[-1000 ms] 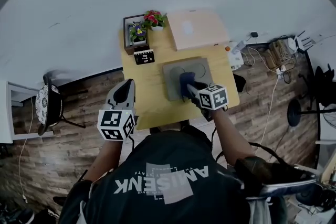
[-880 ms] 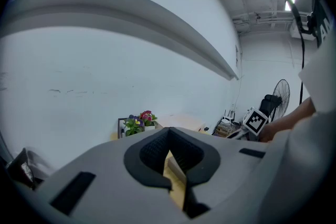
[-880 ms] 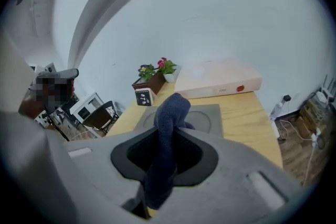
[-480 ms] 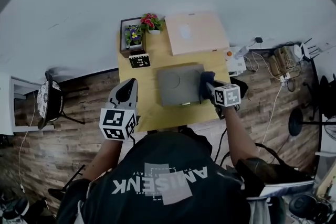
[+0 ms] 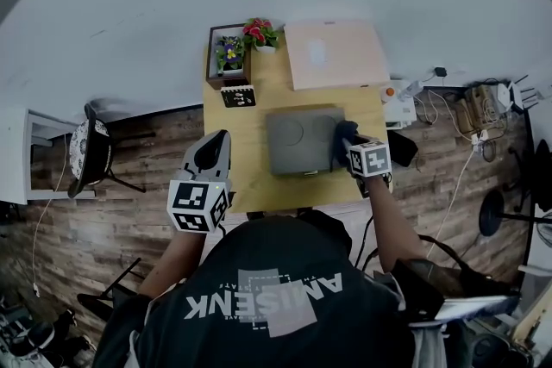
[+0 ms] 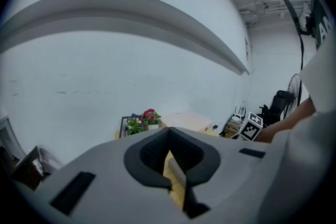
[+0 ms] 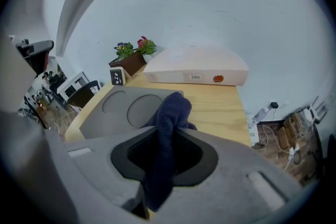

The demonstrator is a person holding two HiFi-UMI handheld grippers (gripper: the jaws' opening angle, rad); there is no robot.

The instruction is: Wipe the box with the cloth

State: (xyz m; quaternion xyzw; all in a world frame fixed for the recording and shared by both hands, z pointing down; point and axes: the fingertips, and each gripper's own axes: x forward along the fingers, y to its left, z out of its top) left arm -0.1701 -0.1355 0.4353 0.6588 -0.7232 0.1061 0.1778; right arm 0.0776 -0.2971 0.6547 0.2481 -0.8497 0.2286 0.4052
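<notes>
In the right tongs (image 7: pixel 169 136), cloth (image 7: pixel 174 105) at box (image 7: pixel 113 113) edge

left gripper (image 6: pixel 173 168): jaws almost together, empty | beyond: flower pots (image 6: pixel 142 121), pale box (image 6: pixel 190 120), white wall (image 6: pixel 105 71)

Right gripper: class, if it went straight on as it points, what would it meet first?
The right gripper is shut on the blue cloth, whose bunched end leads. It would probably rub the grey box at its right edge first; bare table and a pale flat box lie beyond. Depth is unclear.
</notes>
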